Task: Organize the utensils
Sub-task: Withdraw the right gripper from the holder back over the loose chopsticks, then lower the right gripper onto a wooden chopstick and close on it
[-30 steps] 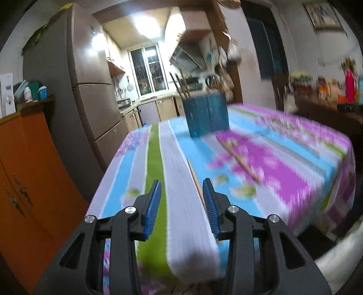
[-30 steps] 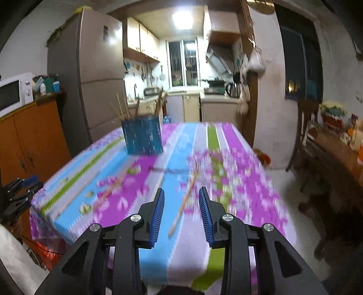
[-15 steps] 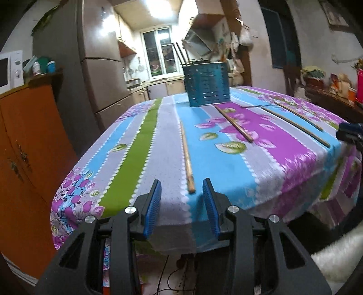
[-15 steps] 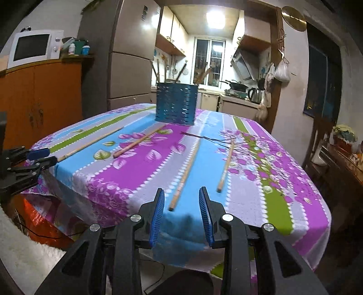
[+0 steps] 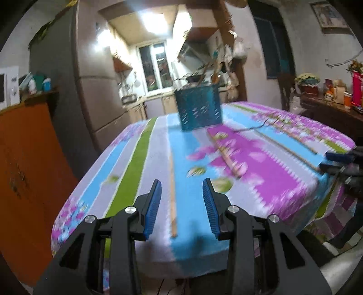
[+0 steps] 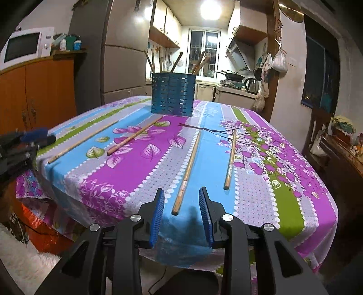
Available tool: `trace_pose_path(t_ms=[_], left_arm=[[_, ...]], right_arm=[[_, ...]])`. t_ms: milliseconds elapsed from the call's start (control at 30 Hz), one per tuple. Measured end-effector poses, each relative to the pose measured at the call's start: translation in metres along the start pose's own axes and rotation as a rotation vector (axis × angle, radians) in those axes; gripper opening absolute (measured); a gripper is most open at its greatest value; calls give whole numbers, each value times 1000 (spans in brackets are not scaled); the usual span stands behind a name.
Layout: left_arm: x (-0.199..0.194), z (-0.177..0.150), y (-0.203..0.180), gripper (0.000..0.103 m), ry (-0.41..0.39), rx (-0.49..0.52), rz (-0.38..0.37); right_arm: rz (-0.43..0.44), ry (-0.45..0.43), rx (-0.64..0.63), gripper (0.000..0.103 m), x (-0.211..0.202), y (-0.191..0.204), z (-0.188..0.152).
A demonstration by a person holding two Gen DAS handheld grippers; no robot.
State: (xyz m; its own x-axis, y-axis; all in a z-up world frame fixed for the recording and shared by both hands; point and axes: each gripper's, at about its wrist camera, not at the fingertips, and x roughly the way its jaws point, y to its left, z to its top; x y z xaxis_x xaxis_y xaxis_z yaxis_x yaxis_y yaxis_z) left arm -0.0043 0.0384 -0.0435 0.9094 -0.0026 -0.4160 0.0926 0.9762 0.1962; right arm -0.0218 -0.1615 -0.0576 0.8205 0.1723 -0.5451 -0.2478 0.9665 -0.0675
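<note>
Indoors, under a bright kitchen ceiling light, a table (image 6: 254, 204) draped in a striped, flowered cloth of blue, purple, grey and green fills both of my wrist views, with an orange cabinet (image 6: 45, 90) carrying a white microwave (image 6: 25, 45) to one side, a tall grey refrigerator (image 6: 122, 56) beyond it, and a barred window (image 6: 204, 52) over the far counter. A blue perforated utensil holder (image 6: 172, 94) stands upright near the table's far edge, several sticks already leaning out of its top. Four wooden chopsticks lie flat and well apart on the cloth. My right gripper (image 6: 181, 213) hangs at the near table edge, jaws parted and holding nothing, the near tip of one chopstick (image 6: 187, 172) lying between them without touching either pad; a second chopstick (image 6: 230, 158) lies just to its right. My left gripper (image 5: 181, 208) is likewise parted and empty, lined up over the near end of another chopstick (image 5: 172, 192). Only the right view is sharp: it shows a kettle (image 6: 251, 85), a hanging plastic bag (image 6: 279, 61), and my left gripper at the frame's left edge. Only the blurred left view shows a framed picture (image 5: 329, 13) and a cluttered sideboard (image 5: 329, 106), with my right gripper at the far right.
</note>
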Motion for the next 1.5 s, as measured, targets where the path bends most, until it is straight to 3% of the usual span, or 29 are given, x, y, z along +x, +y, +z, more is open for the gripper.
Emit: trace_pose_path(t_ms=[100,333,400,633,700,933,1000,1100,1367,1500], left_arm=[[0,3,-7,36,-11,21,6],[11,-28,12,36,105,-30,65],[8,-32,11,36,98,-24,58],[8,-39,14,36,101,-25,48],[11,-40,13,36,108,-35,41],[15,-43,17,36,109,-72,26],[14,-44,17,23,104,-82,-4],[12,-46,15,13,92,-80,-26],[13,-50,17,13,60,-105,-51],[14,-50,19,7,55,-120,-52]], right_arm=[[3,8,-8,33,1,0,-2],[-10,9,30,33,6,-4,-10],[3,0,41,23,5,-2,-12],[27,-15,118,17,5,-7,-15],[29,-16,130,9,6,-8,-15],[29,-16,135,8,6,-8,-15],[29,-17,135,8,6,-8,-14],[29,-17,136,8,6,-8,-14],[27,-20,142,8,6,-9,-15],[26,-22,148,8,6,-8,-15]])
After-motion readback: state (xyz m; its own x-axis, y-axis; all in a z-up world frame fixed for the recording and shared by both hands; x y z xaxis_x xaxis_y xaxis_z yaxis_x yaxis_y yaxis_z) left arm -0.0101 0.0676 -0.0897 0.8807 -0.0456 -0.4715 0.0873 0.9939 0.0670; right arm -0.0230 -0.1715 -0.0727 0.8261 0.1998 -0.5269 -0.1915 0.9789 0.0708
